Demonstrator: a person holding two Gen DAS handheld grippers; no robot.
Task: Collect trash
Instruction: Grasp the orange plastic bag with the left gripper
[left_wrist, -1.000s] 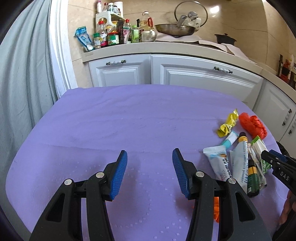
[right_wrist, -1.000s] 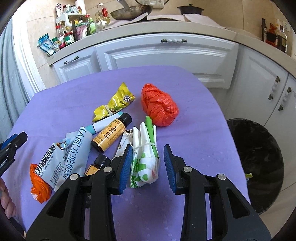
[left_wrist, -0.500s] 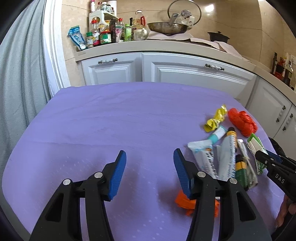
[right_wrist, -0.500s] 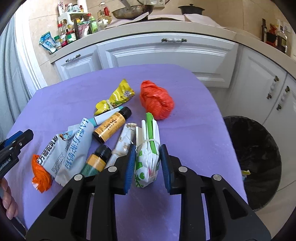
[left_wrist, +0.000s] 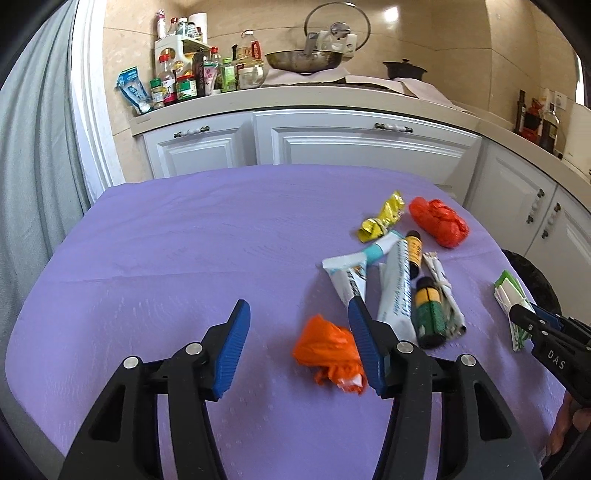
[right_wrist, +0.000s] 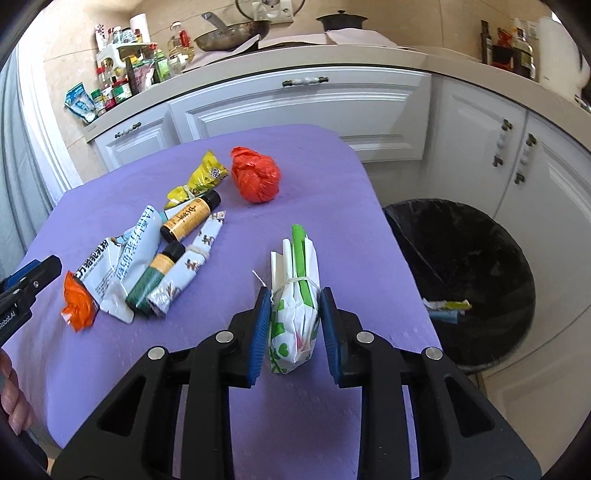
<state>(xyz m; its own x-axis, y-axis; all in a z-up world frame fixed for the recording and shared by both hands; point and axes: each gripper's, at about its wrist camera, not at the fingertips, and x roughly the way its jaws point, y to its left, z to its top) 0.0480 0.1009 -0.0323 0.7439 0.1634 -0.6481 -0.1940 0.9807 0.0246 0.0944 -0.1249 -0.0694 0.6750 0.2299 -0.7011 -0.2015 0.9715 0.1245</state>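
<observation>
My right gripper (right_wrist: 294, 291) is shut on a white-and-green paper bundle (right_wrist: 295, 314) tied with string, held just above the right part of the purple table (right_wrist: 321, 206). A black trash bin (right_wrist: 461, 258) stands on the floor to its right. My left gripper (left_wrist: 296, 306) hangs low over the table with its jaws opening. An orange wrapper (left_wrist: 325, 350) lies on the cloth between its fingers, close to the right one and not pressed. Beyond it lie two white tubes (left_wrist: 369, 284), two small bottles (left_wrist: 424, 306), a yellow wrapper (left_wrist: 384, 218) and a red bag ball (left_wrist: 439, 221).
White kitchen cabinets (right_wrist: 295, 107) run behind and to the right of the table. On the counter stand several bottles (left_wrist: 184, 77) and a pan (left_wrist: 303, 61). A grey curtain (left_wrist: 33, 177) hangs at the left. The bin holds some scraps (right_wrist: 447, 308).
My right gripper closed on the bundle and carried it right, away from the pile. My left gripper moved right, so the orange wrapper now lies between its fingers.
</observation>
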